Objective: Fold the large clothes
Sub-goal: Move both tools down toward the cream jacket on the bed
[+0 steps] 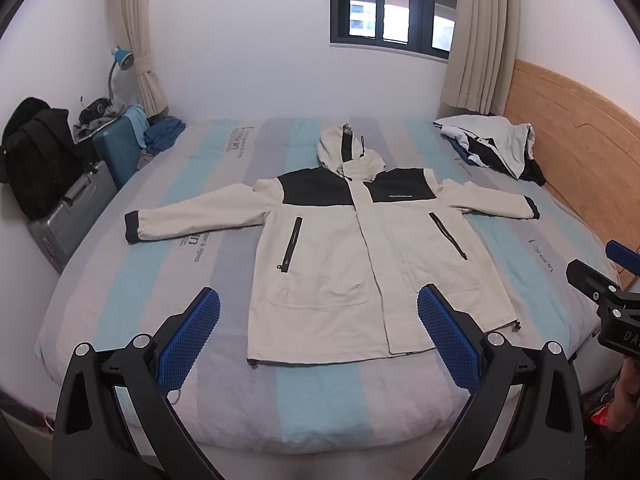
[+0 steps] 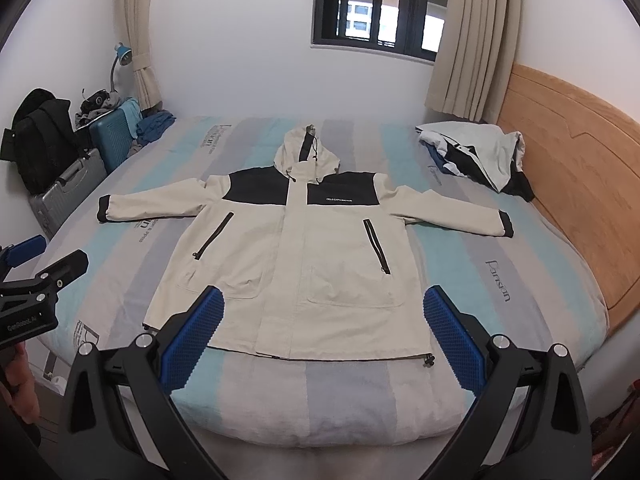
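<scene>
Hooded jacket (image 1: 360, 248) flat mid-bed (image 1: 120, 280), sleeves spread for folding | left gripper (image 1: 318, 322), right gripper (image 2: 324, 318): my jaws apart, empty, above foot edge

My left tongs (image 1: 319, 300), spread wide and empty, hover over the hem of a cream-and-black hooded jacket (image 1: 340, 248) laid flat, front up, sleeves outspread, on the striped bed (image 1: 168, 280). My right tongs (image 1: 600, 276) enter at the right edge; a second jacket (image 1: 496, 144) lies crumpled near the headboard (image 1: 580, 152).
</scene>
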A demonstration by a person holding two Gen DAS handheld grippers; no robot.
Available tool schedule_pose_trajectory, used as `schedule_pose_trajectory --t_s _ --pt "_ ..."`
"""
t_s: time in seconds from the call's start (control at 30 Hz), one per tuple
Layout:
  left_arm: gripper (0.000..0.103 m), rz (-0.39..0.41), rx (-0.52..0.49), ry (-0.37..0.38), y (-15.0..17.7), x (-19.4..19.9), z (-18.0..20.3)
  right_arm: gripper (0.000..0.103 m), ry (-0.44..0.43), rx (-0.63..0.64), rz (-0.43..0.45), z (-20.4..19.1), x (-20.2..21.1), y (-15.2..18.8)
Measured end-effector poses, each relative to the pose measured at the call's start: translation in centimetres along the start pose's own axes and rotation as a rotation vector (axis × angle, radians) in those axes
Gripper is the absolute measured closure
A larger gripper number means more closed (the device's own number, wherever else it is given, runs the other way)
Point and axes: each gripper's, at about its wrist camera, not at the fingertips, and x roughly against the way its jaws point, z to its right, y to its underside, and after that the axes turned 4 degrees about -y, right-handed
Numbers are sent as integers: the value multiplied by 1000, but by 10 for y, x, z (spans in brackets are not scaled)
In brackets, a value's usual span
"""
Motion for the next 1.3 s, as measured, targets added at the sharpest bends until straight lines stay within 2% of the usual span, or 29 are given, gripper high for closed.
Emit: schedule_pose_trajectory --t_s 0.27,0.4,0.5,0.57,0.73,0.87,0.97,1.17,1.3 --pt "6 -9 -38 51 -29 -14 -26 7 61 -95 -32 -14 -4 -25" --pt "6 -40 -47 53 -45 -48 -28 7 79 -148 -61 -1 -20 -32" --pt "6 -85 -37 59 -60 -90 -20 7 107 -148 -101 17 -58 -37" --pt "6 -77 -53 56 -71 -117 -9 7 104 -163 -114 31 -83 -42" --pt "6 -73 -69 27 -106 -209 30 7 95 -140 -117 77 -186 -73" --pt "6 -115 -43 2 -132 -285 62 7 67 -148 -151 117 -267 -95" --pt "7 -153 -26 -13 -152 -323 80 7 55 -170 -203 144 -320 -107" --pt "7 -149 -36 -15 -195 -381 109 7 69 -155 -250 176 -386 -132" --pt "6 -146 -35 5 -208 -420 112 7 77 -166 -230 184 -416 -147"
